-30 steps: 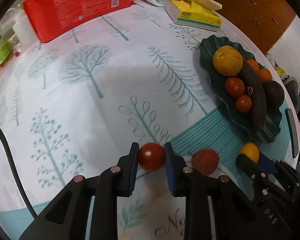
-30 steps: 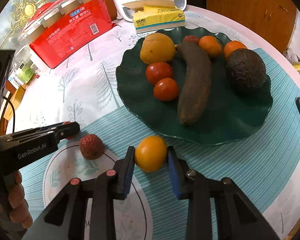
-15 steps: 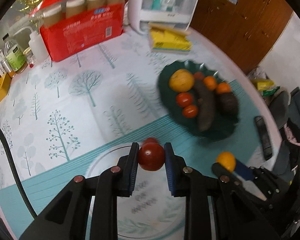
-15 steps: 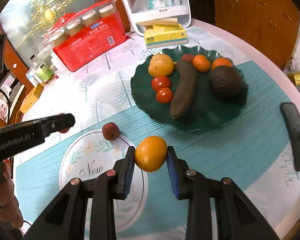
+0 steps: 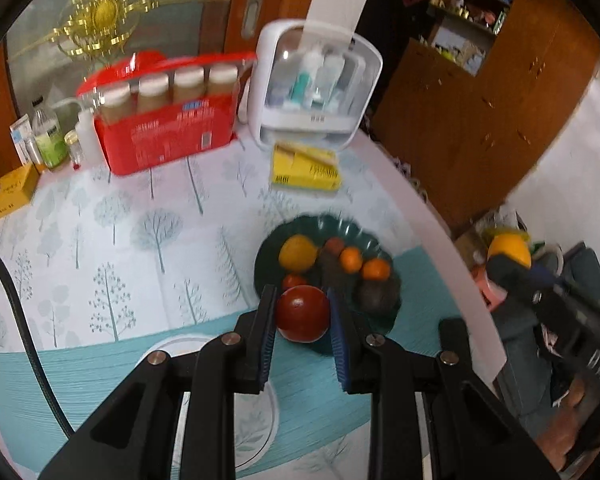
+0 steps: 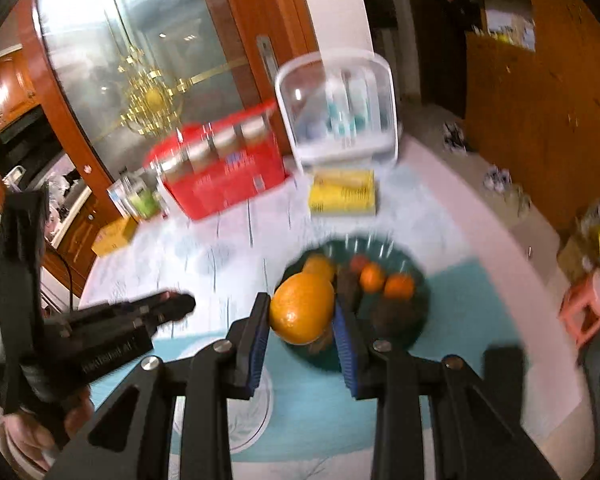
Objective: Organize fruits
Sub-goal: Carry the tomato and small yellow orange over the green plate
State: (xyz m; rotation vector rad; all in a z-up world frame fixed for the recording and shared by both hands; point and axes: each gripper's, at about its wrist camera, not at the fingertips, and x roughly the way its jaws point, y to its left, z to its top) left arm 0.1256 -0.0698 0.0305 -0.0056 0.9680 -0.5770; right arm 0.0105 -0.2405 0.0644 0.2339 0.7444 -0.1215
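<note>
My left gripper (image 5: 303, 314) is shut on a red tomato (image 5: 302, 313), held high above the table. My right gripper (image 6: 302, 314) is shut on an orange (image 6: 302, 307), also well above the table; it shows at the right of the left wrist view with the orange (image 5: 509, 249). Far below lies a dark green scalloped plate (image 5: 272, 240) holding a yellow citrus (image 5: 298, 253), two small oranges (image 5: 351, 260), a tomato, a dark banana and an avocado (image 5: 374, 295). The same plate (image 6: 418, 276) appears blurred in the right wrist view. The left gripper (image 6: 168, 308) shows there too, held by a hand.
A red pack of jars (image 5: 168, 136), a white clear-lidded box (image 5: 314, 88) and a yellow tissue pack (image 5: 305, 168) stand at the table's far side. Bottles (image 5: 50, 136) and a yellow box (image 5: 10, 192) sit at far left. A wooden cabinet (image 5: 480, 112) stands beyond the table's right edge.
Both grippers have risen high above the table with their fruit still held. The plate now looks much smaller and farther below; the reddish lychee on the mat is out of view.
</note>
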